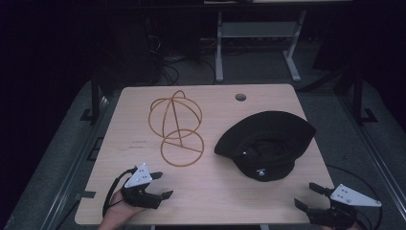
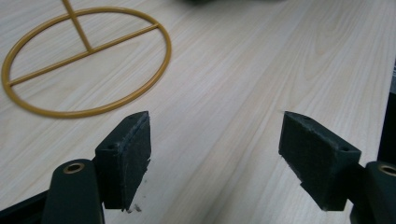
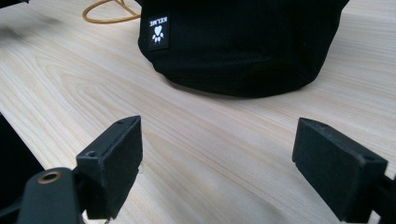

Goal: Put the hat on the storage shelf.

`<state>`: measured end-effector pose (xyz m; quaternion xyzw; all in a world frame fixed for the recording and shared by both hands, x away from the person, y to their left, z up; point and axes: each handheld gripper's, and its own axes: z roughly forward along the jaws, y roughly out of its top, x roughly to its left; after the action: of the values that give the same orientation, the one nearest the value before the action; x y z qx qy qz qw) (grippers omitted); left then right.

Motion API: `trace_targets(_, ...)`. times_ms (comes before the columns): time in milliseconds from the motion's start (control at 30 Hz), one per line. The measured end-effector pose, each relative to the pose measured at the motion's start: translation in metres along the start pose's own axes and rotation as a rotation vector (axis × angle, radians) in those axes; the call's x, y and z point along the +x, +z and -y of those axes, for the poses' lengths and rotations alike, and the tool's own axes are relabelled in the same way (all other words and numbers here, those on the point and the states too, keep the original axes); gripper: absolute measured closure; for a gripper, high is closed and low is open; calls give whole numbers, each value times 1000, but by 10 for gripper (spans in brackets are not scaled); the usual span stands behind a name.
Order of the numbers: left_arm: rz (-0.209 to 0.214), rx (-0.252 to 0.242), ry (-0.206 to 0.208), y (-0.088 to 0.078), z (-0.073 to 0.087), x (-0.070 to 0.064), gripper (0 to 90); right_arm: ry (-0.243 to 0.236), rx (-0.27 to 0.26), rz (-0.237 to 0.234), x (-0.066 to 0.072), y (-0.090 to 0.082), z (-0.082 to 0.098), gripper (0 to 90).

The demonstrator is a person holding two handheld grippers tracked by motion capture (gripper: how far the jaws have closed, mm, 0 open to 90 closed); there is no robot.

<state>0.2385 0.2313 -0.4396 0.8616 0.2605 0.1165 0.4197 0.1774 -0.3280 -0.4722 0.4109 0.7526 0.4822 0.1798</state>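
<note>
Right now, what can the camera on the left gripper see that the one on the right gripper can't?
The left gripper view shows the round base of the gold wire hat stand lying flat on the table, beyond the open left gripper. The right gripper view shows the black hat and its small white paw label, beyond the open right gripper. Both show the pale wooden table.

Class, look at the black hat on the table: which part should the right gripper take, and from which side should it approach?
Probably the brim of the black hat at its near right edge. It is thin and flares outward, so the open jaws of the right gripper could close over it. Approach from the table's near right side, where that gripper already faces the hat.
</note>
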Motion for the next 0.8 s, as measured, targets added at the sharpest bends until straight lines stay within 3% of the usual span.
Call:
trace_targets(300, 46, -11, 12, 8, -14, -9, 242, -1, -12, 3, -1, -1, -2, 149)
trace_targets(800, 103, -18, 76, 27, -47, -27, 236, 1, -26, -4, -2, -2, -3, 148)
